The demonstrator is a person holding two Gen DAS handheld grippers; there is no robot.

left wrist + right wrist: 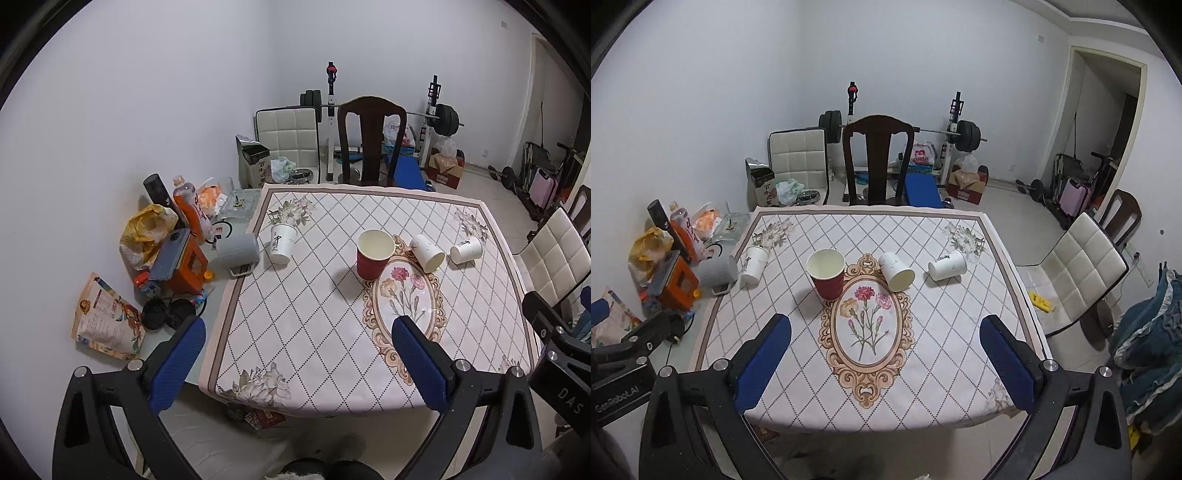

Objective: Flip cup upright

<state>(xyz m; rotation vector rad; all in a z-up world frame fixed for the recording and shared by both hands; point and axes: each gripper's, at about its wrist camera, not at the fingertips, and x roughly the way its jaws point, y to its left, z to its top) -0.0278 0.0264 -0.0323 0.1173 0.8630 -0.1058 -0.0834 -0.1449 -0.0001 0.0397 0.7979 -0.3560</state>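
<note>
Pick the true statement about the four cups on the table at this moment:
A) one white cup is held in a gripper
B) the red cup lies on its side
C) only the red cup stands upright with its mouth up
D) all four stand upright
C: the red cup stands mouth up, while the three white cups lie tipped over, and both grippers are open and empty.

We see matt paper cups [375,254] on a smooth printed tablecloth [314,332]; behind it, a glossy wooden chair [371,140].
</note>
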